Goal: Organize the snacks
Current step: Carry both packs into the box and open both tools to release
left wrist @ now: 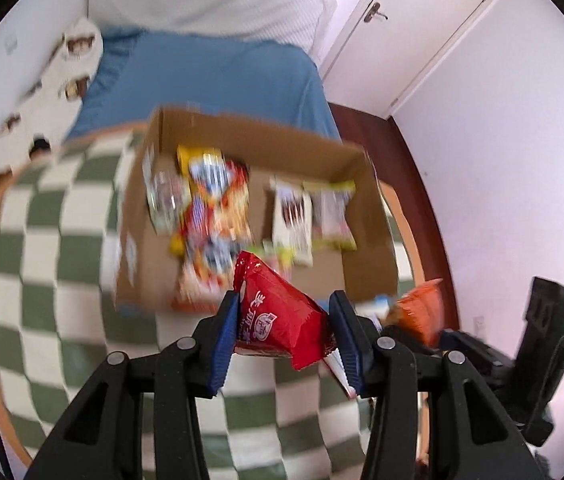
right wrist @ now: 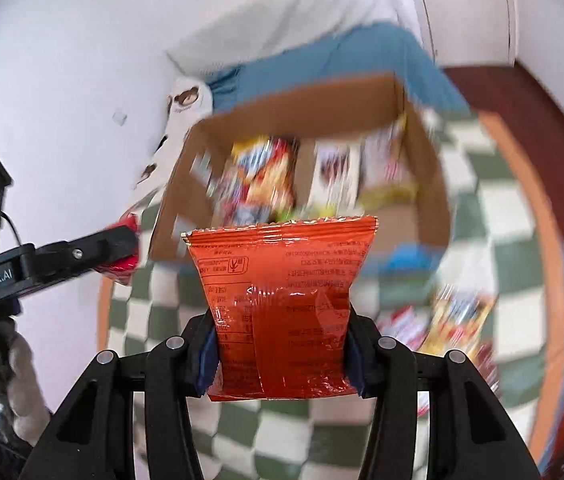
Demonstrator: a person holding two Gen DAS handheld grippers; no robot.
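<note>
My left gripper (left wrist: pixel 285 300) is shut on a red snack packet (left wrist: pixel 278 316) and holds it in the air just before the near wall of an open cardboard box (left wrist: pixel 150 248). The box holds several snack packs (left wrist: pixel 218 208), blurred by motion. My right gripper (right wrist: pixel 282 320) is shut on an orange snack bag (right wrist: pixel 282 292), held upright in front of the same box (right wrist: pixel 425 184). In the left wrist view the orange bag (left wrist: pixel 421 312) shows at the right. In the right wrist view the left gripper (right wrist: pixel 122 248) with the red packet shows at the left.
The box rests on a green-and-white checked mat with an orange border (left wrist: pixel 62 280) beside a bed with a blue sheet (left wrist: pixel 210 80). Several loose snack packs (right wrist: pixel 449 320) lie on the mat at the right. A white door (left wrist: pixel 421 28) and dark floor (left wrist: pixel 385 148) are beyond.
</note>
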